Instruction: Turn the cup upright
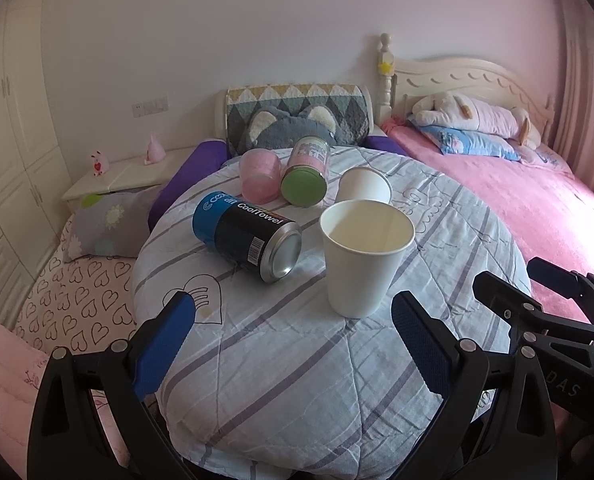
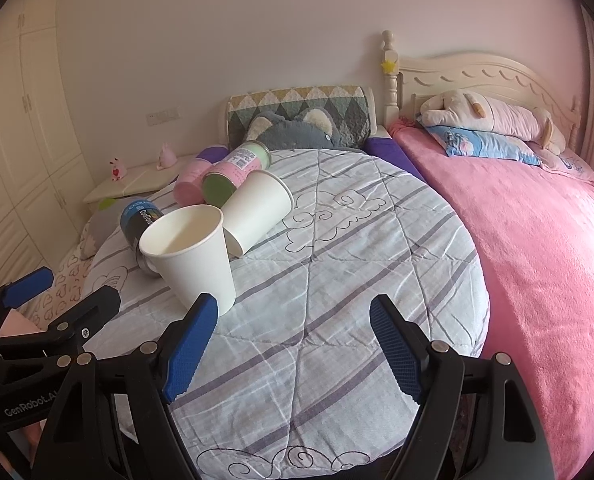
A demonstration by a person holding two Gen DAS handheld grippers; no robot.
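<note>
A white paper cup (image 1: pixel 363 258) stands upright on the round striped cushion (image 1: pixel 289 360); it also shows in the right wrist view (image 2: pixel 195 254). A second white paper cup (image 1: pixel 364 186) lies on its side behind it, also in the right wrist view (image 2: pixel 257 210). My left gripper (image 1: pixel 293 332) is open and empty, just in front of the upright cup. My right gripper (image 2: pixel 293 334) is open and empty, to the right of the upright cup; it also shows in the left wrist view (image 1: pixel 537 284).
A blue-black CoolTowel can (image 1: pixel 247 236), a pink cup (image 1: pixel 259 174) and a green-lidded jar (image 1: pixel 307 172) lie on their sides on the cushion. A pink bed (image 2: pixel 537 240) is at right, a nightstand (image 1: pixel 129 176) and pillows at left.
</note>
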